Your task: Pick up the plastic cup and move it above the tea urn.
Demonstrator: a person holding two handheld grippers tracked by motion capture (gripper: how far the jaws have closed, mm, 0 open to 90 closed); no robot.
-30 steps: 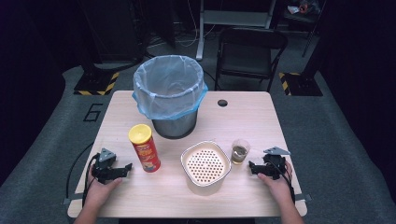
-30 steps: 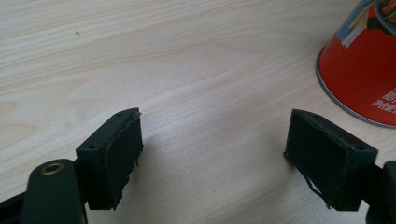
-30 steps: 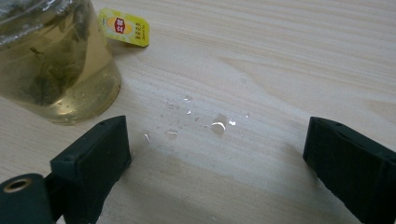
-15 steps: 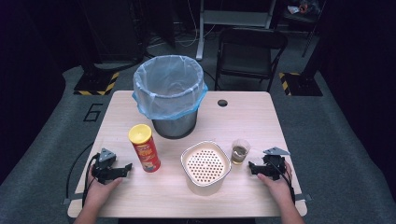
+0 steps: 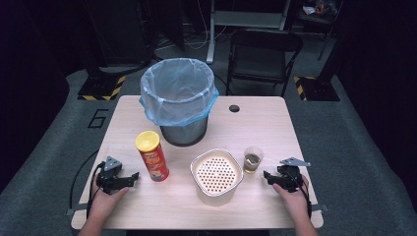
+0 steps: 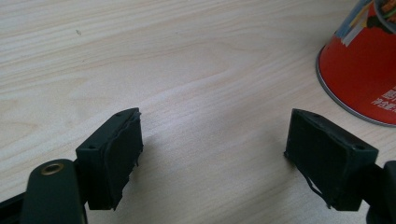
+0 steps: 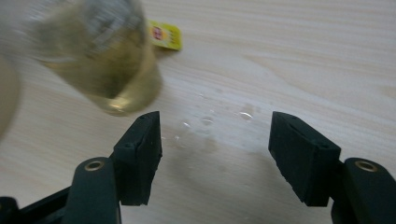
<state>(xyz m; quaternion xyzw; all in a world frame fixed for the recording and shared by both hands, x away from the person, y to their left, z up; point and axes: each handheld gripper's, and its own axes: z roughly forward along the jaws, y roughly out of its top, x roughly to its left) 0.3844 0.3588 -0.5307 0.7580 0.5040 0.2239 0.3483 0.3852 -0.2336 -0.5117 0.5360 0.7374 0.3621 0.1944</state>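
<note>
Clear plastic cup (image 5: pixel 253 160) of yellowish liquid: upright on the wooden table (image 5: pixel 265 123), right of centre toward the near edge, just right of the strainer; a yellow tag (image 7: pixel 165 34) lies on the wood behind it in the right gripper view, with a few water drops (image 7: pixel 205 121) on the wood between cup and jaws. Right gripper (image 5: pixel 271 177): held in the person's right hand (image 5: pixel 293 196) at the near right, jaws pointing left toward the cup, near but apart from it; jaws have just been closing yet stand apart, nothing between them, released. Cream perforated strainer bowl (image 5: pixel 217 172): near centre, between cup and can. Red crisp can (image 5: pixel 152 155) with yellow lid: upright, left of the strainer. Left gripper (image 5: pixel 129 178): in the person's left hand (image 5: pixel 105 199) at the near left, jaws parted over bare wood, grasping nothing, the can's base just beside its right jaw in the left gripper view. Waste bin (image 5: pixel 178 101) with pale blue liner: far centre of the table, behind can and strainer. Round cable hole (image 5: pixel 234 108): far, right of the bin. Black folding chair (image 5: pixel 265 54): on the floor beyond the table
</note>
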